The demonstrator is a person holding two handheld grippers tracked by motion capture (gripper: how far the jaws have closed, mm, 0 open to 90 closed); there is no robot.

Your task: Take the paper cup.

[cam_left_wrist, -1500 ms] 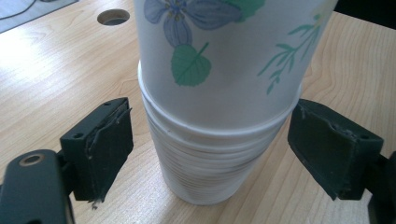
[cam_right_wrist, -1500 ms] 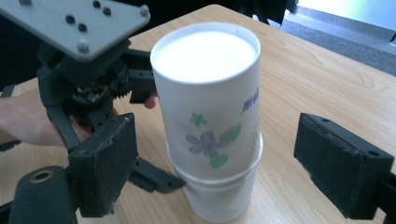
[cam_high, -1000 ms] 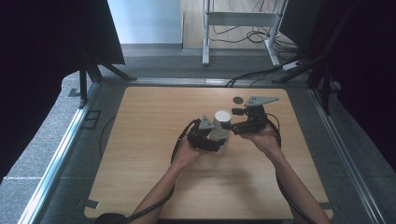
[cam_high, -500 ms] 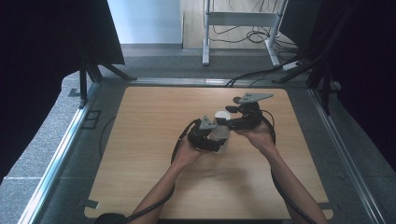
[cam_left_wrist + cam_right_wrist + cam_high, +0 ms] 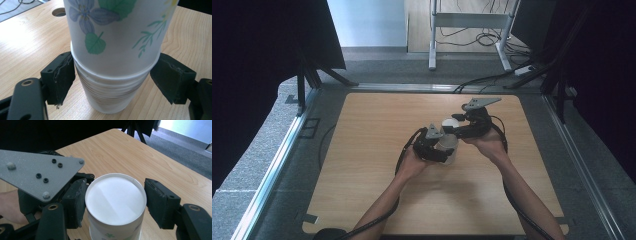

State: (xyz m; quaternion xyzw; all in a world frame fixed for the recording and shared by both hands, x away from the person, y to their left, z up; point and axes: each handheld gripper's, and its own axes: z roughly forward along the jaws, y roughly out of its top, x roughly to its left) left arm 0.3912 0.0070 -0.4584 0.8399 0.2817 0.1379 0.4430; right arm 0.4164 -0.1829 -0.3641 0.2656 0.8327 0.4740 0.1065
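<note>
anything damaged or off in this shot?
Yes: on the left gripper, the rubber lining of the pad beside the stacked paper cups is frayed and peeling along its edge. The cups look upright and undamaged.

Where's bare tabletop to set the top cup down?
Bare wood: the wide left part of the table, from its left edge to the left hand-held gripper, and the near strip in front of both forearms. Crowded at centre right, where both hand-held grippers close round the stacked cups.
</note>
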